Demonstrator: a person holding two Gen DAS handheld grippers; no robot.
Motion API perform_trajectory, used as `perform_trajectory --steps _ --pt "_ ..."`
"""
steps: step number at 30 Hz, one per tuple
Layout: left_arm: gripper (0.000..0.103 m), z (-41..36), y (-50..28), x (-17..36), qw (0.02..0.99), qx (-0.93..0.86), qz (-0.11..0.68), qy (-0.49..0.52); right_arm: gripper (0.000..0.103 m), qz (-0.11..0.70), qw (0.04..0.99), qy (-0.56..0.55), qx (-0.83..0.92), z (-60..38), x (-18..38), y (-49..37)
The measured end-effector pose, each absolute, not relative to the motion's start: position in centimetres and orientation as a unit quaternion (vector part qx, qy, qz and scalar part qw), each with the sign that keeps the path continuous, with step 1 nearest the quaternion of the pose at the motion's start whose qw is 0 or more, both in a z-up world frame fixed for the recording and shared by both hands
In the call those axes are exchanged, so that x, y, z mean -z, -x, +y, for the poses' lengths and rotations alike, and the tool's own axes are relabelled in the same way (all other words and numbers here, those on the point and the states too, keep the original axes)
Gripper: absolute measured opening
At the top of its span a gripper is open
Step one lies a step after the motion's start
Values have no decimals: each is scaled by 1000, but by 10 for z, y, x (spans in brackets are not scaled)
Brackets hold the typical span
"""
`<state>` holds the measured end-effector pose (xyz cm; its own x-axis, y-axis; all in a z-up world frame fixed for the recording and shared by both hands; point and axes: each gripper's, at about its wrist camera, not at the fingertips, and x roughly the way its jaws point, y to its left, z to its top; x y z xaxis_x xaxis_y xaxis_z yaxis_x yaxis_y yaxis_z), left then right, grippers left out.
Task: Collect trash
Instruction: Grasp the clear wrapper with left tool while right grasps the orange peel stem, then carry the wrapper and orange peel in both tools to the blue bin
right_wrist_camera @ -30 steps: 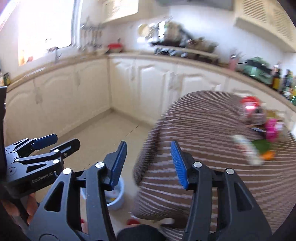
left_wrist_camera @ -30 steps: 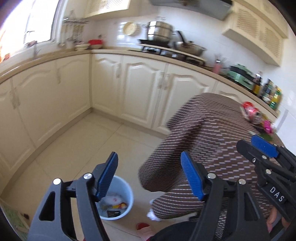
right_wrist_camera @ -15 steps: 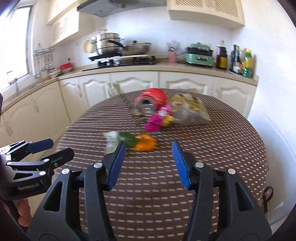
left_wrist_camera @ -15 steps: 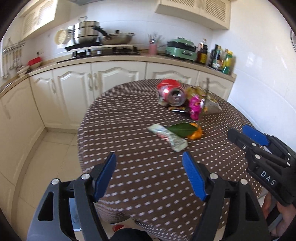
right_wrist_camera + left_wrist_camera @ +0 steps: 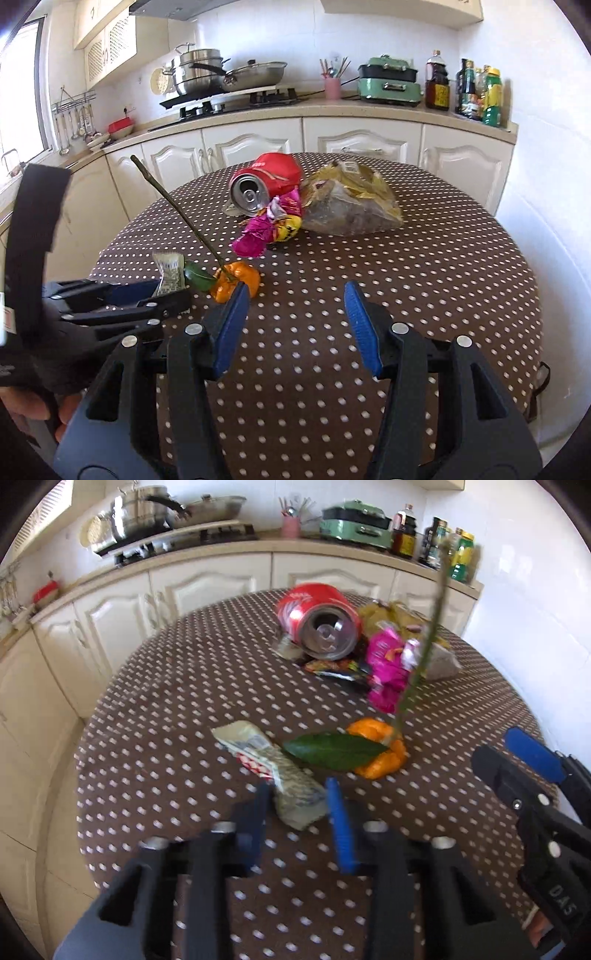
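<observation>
A crumpled pale snack wrapper [image 5: 275, 771] lay flat on the dotted tablecloth, its near end between blue gripper pads. Just beside it sat a peeled-open orange mandarin skin [image 5: 236, 282] with a dark green leaf [image 5: 334, 751] and a long thin stalk [image 5: 181, 212] slanting up. Further back a red drinks can [image 5: 267, 182] lay on its side, dented, open top facing the camera. A magenta wrapper [image 5: 258, 234], a yellow one [image 5: 286, 232] and a clear plastic bag [image 5: 351, 206] were bunched against it
</observation>
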<state>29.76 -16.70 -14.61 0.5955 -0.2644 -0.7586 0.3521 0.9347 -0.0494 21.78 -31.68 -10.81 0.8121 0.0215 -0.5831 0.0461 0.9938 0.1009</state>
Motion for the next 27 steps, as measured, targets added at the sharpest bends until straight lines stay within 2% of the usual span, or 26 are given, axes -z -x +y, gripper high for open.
perform_trajectory --steps 1,2,11,12,14,17,18,19,27 --pt "16 -164 -297 145 892 178 413 -47 53 310 949 -55 1 -316 109 -221" --pt "13 -161 -296 143 894 180 408 -38 53 313 948 -55 -5 -315 109 -224" --pt "8 -117 -281 130 908 186 376 1 52 349 936 -33 -44 -284 112 -255" --pt "8 -115 -280 128 908 187 374 3 46 354 933 -34 -50 -281 111 -258" --pt "8 -105 -276 125 909 192 370 12 41 356 933 -30 -49 -276 108 -263" --pt "8 -94 -269 121 912 193 362 18 28 362 931 -26 -38 -272 108 -273" --pt "8 -92 -268 120 912 194 361 19 11 365 930 -21 -36 -270 109 -276" --pt "8 -87 -266 119 913 194 358 20 7 367 929 -18 -35 -269 109 -278" --pt "8 -29 -251 115 922 180 340 50 6 331 942 4 -45 -234 91 -259"
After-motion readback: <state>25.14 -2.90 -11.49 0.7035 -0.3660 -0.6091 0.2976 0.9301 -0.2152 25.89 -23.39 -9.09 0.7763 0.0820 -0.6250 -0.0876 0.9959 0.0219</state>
